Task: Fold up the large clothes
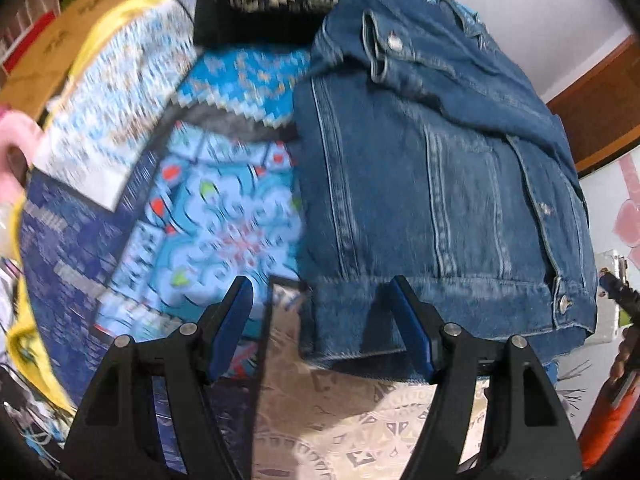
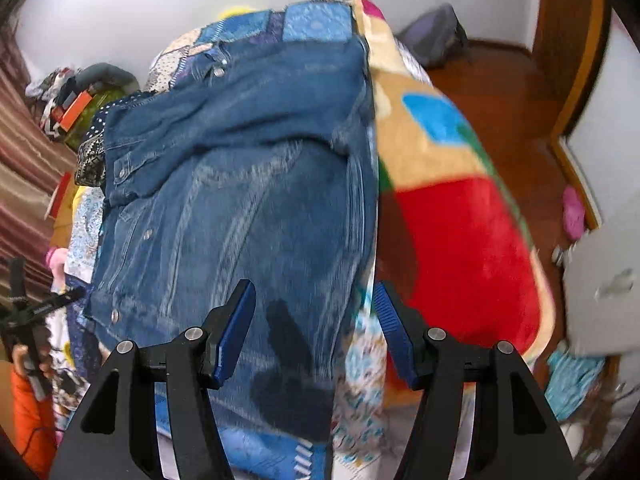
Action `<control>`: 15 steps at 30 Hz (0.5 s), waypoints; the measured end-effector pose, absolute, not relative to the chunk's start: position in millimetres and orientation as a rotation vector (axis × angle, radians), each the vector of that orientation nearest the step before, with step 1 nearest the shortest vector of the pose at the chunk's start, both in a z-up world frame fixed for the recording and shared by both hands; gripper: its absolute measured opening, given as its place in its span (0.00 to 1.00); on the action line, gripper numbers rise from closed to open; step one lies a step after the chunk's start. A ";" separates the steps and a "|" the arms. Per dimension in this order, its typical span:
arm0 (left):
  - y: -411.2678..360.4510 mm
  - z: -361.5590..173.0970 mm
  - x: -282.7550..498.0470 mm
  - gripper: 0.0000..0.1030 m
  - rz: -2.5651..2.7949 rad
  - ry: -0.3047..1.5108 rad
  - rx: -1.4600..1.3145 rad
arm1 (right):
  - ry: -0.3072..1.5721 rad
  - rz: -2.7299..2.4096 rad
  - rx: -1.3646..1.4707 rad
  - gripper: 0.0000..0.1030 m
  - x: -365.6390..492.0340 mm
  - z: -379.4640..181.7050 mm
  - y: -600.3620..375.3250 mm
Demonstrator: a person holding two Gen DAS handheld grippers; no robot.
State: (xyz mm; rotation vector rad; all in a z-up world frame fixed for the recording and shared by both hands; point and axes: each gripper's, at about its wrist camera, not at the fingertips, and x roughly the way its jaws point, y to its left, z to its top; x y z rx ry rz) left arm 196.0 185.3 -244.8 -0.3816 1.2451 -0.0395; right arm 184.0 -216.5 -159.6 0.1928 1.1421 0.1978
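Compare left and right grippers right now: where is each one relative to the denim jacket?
The left gripper stands over the denim jacket at its hem corner, one finger above the patterned bedsheet. The right gripper stands over the jacket's opposite side edge, one finger toward the red blanket. The left casts no clear shadow; the right casts a dark one on the denim. Both are open and hold nothing.

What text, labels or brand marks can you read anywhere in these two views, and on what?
None is legible.
Cardboard boxes: dark print, too blurred to read.
Denim jacket: metal buttons, any stamping too small to read.
Orange-and-white box: no readable marking.
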 end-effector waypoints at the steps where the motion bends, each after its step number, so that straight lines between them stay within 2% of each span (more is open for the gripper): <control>1: 183.3 -248.3 195.4 0.67 -0.043 1.250 -0.390 | 1.152 0.198 0.211 0.56 180.4 -163.8 -218.7; 5: 177.7 -262.8 194.1 0.68 -0.070 1.262 -0.470 | 1.204 0.212 0.311 0.56 171.3 -181.4 -223.8; 7: 179.0 -271.9 194.2 0.71 -0.101 1.267 -0.561 | 1.215 0.233 0.355 0.56 167.8 -188.5 -224.1; 9: 183.1 -280.1 194.1 0.72 -0.113 1.264 -0.651 | 1.204 0.238 0.387 0.59 166.7 -192.4 -222.6; 15: 184.3 -275.3 188.8 0.73 -0.168 1.215 -0.709 | 1.144 0.264 0.446 0.56 163.6 -187.9 -216.5</control>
